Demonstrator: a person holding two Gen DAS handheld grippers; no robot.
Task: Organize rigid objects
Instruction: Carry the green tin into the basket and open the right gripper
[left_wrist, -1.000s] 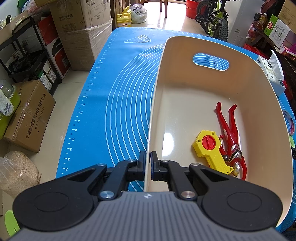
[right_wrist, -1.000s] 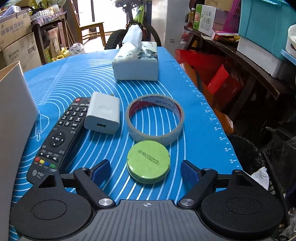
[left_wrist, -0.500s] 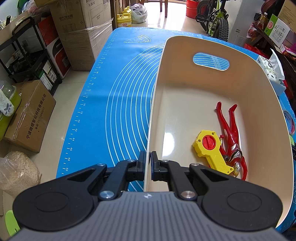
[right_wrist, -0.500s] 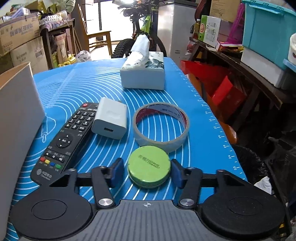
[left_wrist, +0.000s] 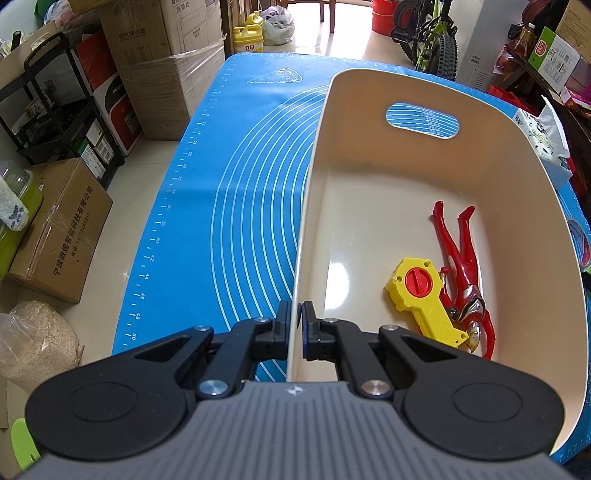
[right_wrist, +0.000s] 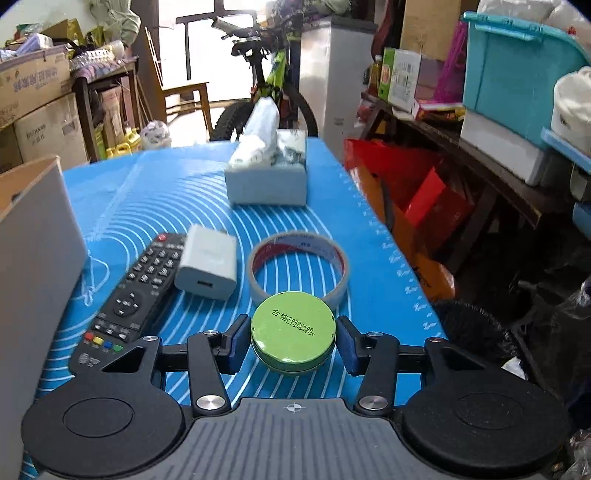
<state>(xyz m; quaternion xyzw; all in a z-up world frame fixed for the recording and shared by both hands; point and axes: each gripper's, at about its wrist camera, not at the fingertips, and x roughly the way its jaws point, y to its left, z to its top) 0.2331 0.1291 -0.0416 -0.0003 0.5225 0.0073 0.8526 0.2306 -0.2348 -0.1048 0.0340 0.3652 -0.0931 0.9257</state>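
In the left wrist view, the left gripper (left_wrist: 294, 325) is clamped on the near wall of the beige bin (left_wrist: 524, 177), which stands on the blue mat (left_wrist: 236, 192), and two things already lie inside it: a yellow toy (left_wrist: 421, 295) and a red figure (left_wrist: 461, 266) touching it. In the right wrist view, the right gripper (right_wrist: 293, 341) has just been closing and its pads now press both sides of the green tin (right_wrist: 293, 332), which seems lifted a little above the mat. I judge the task is less than half done, because the remote control (right_wrist: 129, 299), the white charger (right_wrist: 207, 262) and the tape roll (right_wrist: 297, 262) lie outside the bin.
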